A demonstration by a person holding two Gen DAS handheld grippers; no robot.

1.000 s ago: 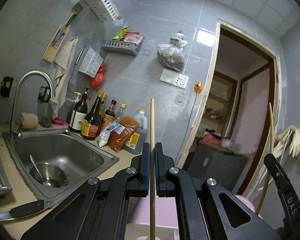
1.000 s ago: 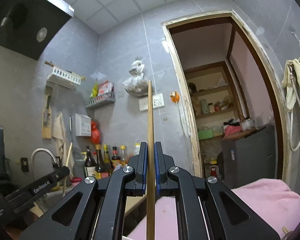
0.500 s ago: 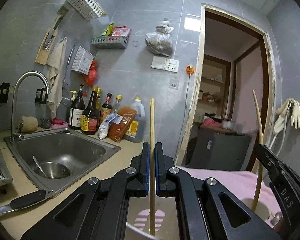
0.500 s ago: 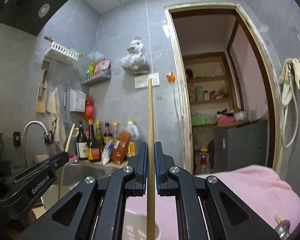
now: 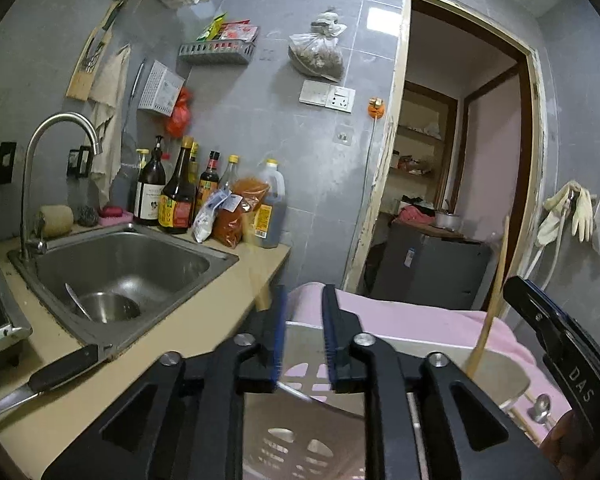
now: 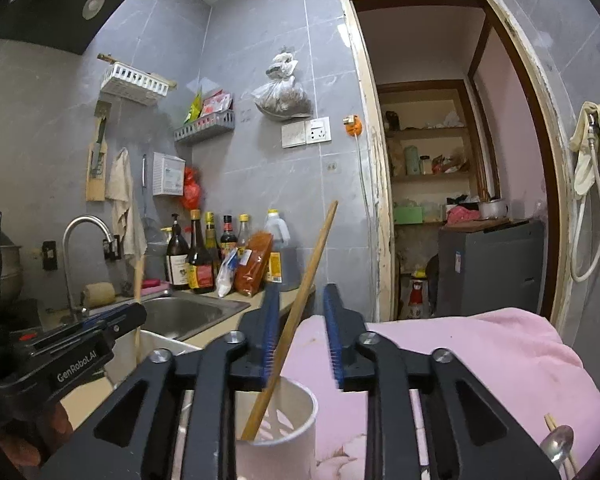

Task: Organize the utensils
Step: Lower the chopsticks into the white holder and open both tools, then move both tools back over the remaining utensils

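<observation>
A white utensil holder cup (image 6: 296, 424) stands on the pink cloth below both grippers; it also shows in the left wrist view (image 5: 428, 356). My right gripper (image 6: 302, 332) is open, and a wooden chopstick (image 6: 296, 320) leans in the cup between its jaws, free of them. My left gripper (image 5: 302, 332) is open and empty above the cup. A blurred chopstick (image 5: 262, 276) shows just left of its left finger. The right gripper's chopstick (image 5: 490, 304) stands in the cup in the left wrist view.
A steel sink (image 5: 116, 264) with a bowl and spoon lies left, with a tap (image 5: 40, 172) and sauce bottles (image 5: 180, 196) behind. A knife (image 5: 56, 372) lies on the counter edge. A spoon and chopsticks (image 6: 556, 440) lie on the pink cloth (image 6: 480, 352). A doorway opens right.
Both grippers have opened and let go of their chopsticks. The right one's chopstick now leans in the cup. Both grippers have lowered toward the cup.
</observation>
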